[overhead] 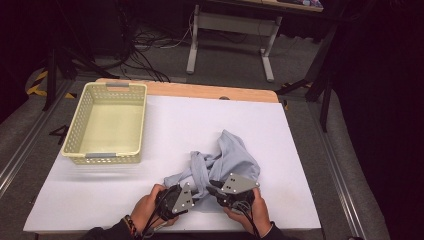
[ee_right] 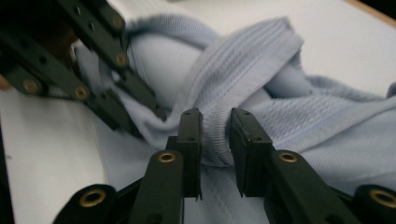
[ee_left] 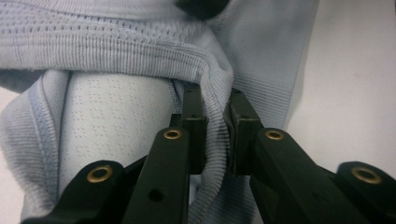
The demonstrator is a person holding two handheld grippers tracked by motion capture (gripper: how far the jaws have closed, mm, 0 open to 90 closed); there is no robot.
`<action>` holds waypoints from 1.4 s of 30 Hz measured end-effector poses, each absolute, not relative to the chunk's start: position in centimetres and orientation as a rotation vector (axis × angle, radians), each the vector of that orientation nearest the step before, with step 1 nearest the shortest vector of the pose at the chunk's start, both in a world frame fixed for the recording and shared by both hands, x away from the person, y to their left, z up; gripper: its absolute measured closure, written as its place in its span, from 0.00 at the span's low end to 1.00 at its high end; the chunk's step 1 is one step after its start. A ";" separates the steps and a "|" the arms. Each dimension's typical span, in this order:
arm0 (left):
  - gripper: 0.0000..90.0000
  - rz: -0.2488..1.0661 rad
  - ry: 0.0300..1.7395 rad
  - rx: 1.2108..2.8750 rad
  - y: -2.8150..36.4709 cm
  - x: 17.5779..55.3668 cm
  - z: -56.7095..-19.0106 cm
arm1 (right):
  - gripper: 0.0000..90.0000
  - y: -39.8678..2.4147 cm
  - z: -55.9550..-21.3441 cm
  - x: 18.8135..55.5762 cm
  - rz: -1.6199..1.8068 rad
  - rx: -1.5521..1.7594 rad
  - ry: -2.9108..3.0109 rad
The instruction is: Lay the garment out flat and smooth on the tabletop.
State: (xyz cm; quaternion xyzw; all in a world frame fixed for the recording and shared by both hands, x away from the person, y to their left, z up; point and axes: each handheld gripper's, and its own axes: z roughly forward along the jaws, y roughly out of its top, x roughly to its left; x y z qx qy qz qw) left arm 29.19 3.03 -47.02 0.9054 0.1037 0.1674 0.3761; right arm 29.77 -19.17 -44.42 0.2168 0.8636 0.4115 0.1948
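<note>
While both my hands rest at the near edge of the white table [overhead: 100, 195], each one works a two-jaw gripper into a crumpled pale blue garment [overhead: 227, 157] of ribbed and mesh knit. My left gripper [ee_left: 215, 135] is clamped on a ribbed hem of the garment, the fold pinched tightly between its two black pads. My right gripper [ee_right: 217, 140] has its jaws drawn in around another ribbed band of the same cloth, the band bunched between them and pressed on both sides. From above, the two grippers sit just beside each other at the garment's near end, the cloth trailing away from me toward the table's middle. A cream plastic basket [overhead: 107, 125] stands well apart at the far left.
</note>
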 end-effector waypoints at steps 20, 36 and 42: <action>0.39 0.220 0.601 2.079 4.3 34.8 -41.2 | 0.91 -19.2 -46.4 29.9 1.058 0.587 2.468; 0.65 0.082 0.590 2.307 0.1 37.9 -42.9 | 0.89 -18.8 -46.6 29.5 1.012 0.534 2.448; 0.82 0.076 0.545 2.271 0.8 38.4 -42.3 | 0.85 -18.6 -46.6 29.4 1.006 0.524 2.443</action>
